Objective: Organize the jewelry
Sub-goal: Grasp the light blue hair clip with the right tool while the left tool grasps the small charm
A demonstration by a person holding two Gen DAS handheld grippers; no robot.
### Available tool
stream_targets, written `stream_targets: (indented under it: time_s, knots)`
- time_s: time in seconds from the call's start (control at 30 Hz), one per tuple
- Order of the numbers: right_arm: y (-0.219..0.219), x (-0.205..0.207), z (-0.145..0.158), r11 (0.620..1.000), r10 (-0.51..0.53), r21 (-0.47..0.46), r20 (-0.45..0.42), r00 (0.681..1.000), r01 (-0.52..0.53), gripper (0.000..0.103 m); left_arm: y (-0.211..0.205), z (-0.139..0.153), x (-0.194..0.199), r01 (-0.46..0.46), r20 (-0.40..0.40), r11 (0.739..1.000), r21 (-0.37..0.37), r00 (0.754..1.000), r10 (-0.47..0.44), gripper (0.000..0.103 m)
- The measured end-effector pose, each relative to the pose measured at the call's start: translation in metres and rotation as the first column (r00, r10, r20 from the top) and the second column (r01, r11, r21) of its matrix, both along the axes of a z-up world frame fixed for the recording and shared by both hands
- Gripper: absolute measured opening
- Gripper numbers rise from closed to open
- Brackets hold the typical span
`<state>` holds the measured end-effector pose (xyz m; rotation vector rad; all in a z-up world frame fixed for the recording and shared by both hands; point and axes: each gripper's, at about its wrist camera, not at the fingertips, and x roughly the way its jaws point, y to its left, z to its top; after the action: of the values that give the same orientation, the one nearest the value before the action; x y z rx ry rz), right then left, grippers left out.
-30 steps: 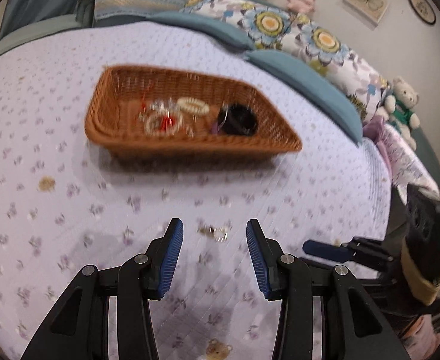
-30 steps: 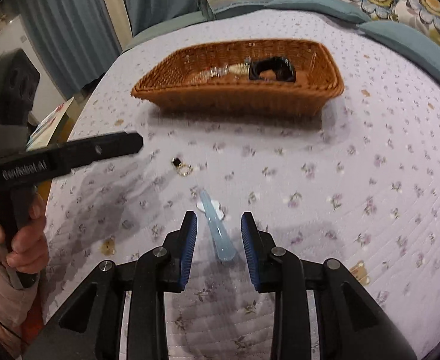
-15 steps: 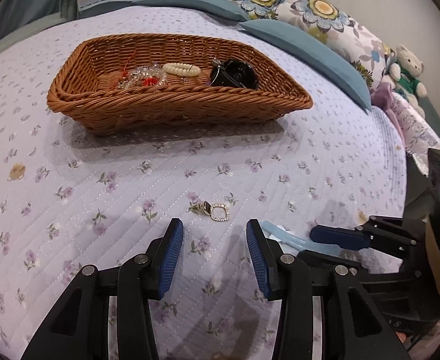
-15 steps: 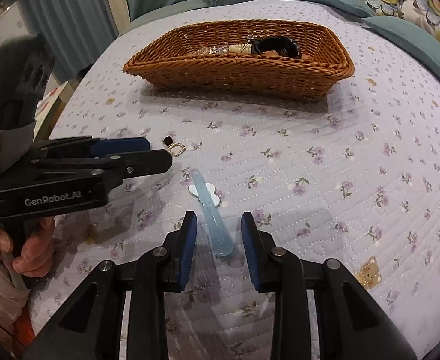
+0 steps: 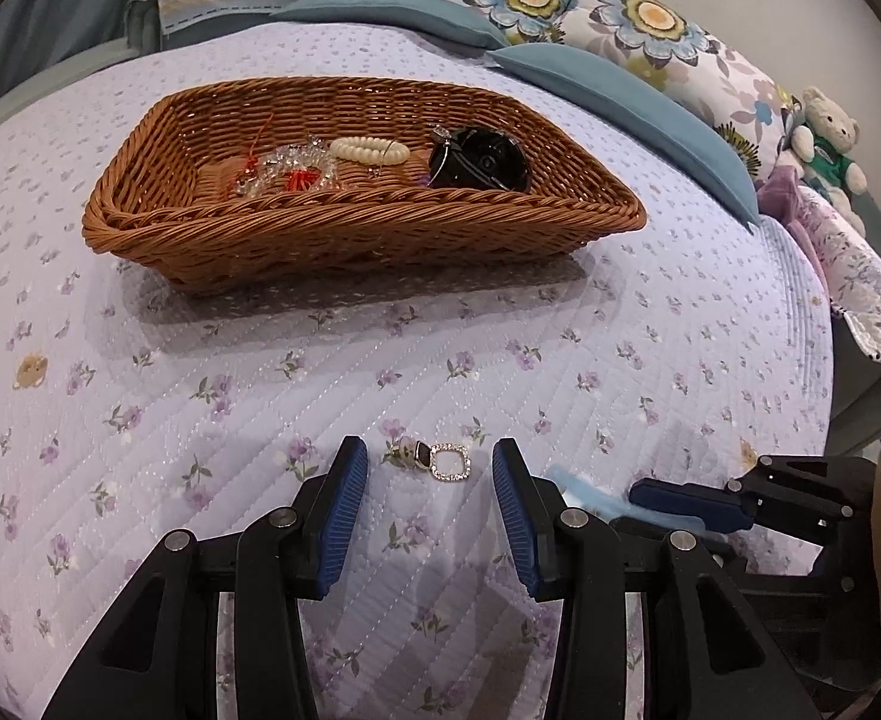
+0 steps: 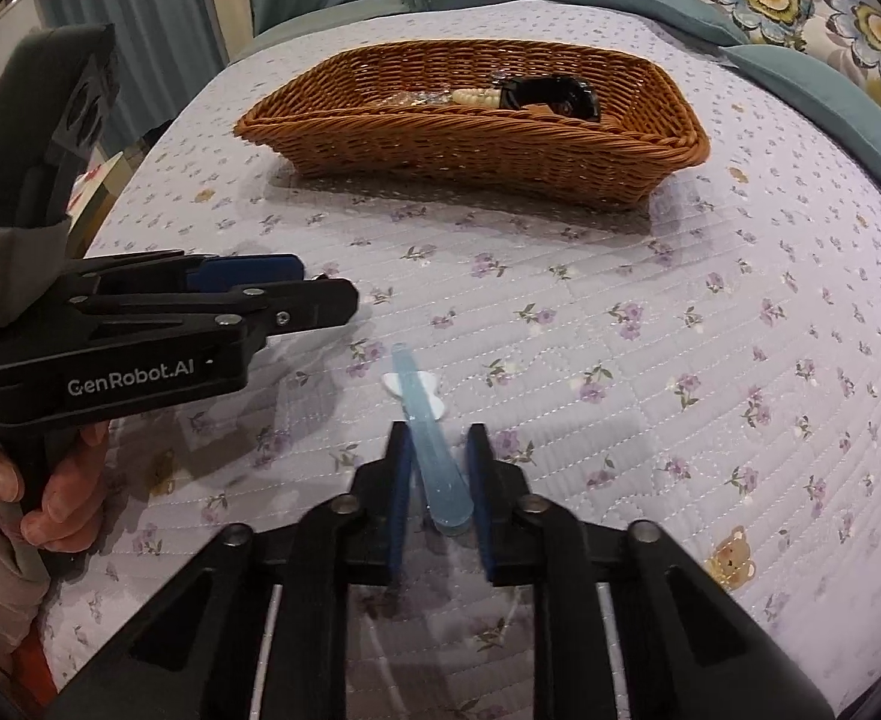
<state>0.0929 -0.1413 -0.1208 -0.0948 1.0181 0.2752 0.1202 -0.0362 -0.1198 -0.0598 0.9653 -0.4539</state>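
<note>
A small gold earring with a square crystal loop [image 5: 440,461] lies on the lilac quilt between the open fingers of my left gripper [image 5: 429,461]. My left gripper also shows from the side in the right wrist view [image 6: 320,294]. A pale blue hair clip with a white bow [image 6: 434,450] lies on the quilt, its near end between the fingers of my right gripper [image 6: 438,438], which has narrowed around it but still shows gaps. A brown wicker basket [image 5: 344,240] at the back holds a cream bead bracelet [image 5: 369,150], a black round item [image 5: 481,162] and crystal and red pieces [image 5: 287,171].
The basket also shows in the right wrist view [image 6: 476,144]. Blue and floral pillows [image 5: 590,24] line the far side of the bed. A teddy bear [image 5: 824,138] sits at the far right. The bed edge drops off at the right [image 5: 824,324].
My left gripper has moved forward and down until the earring lies between its fingers. My right gripper has narrowed its fingers around the blue clip.
</note>
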Motion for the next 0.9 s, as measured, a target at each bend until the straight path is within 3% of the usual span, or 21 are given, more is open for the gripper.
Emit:
stream_targets:
  time_s: [0.03,0.1,0.3,0.4,0.63,0.9]
  knots:
    - [-0.002,0.001,0.0,1.0,-0.012,0.004,-0.001,1.0,0.012,0.014,-0.001,0.0,0.001,0.001,0.003,1.0,0.003,1.0,-0.001,0.031]
    - [-0.009,0.003,0.0,0.999,-0.047,0.014,-0.002,0.999,0.047,0.014,-0.003,-0.001,0.002,0.005,-0.003,1.0,0.006,1.0,-0.005,0.023]
    - [-0.015,0.006,0.001,0.997,-0.066,0.029,-0.001,0.998,0.066,0.014,-0.008,-0.002,0.004,0.01,0.0,1.0,0.021,1.0,-0.01,0.023]
    - [-0.013,0.004,0.002,0.998,-0.062,0.021,0.011,0.998,0.062,0.014,-0.01,-0.003,0.003,0.02,0.009,0.999,0.031,1.0,-0.02,0.012]
    - [-0.017,0.001,0.007,0.996,-0.079,0.04,0.034,0.996,0.077,0.014,-0.013,0.001,-0.002,0.025,0.042,0.999,0.04,0.999,-0.026,0.011]
    - [-0.025,-0.005,0.022,0.993,-0.099,0.078,0.095,0.991,0.092,0.014,-0.002,0.015,-0.009,0.006,0.082,1.0,-0.01,0.997,-0.005,0.011]
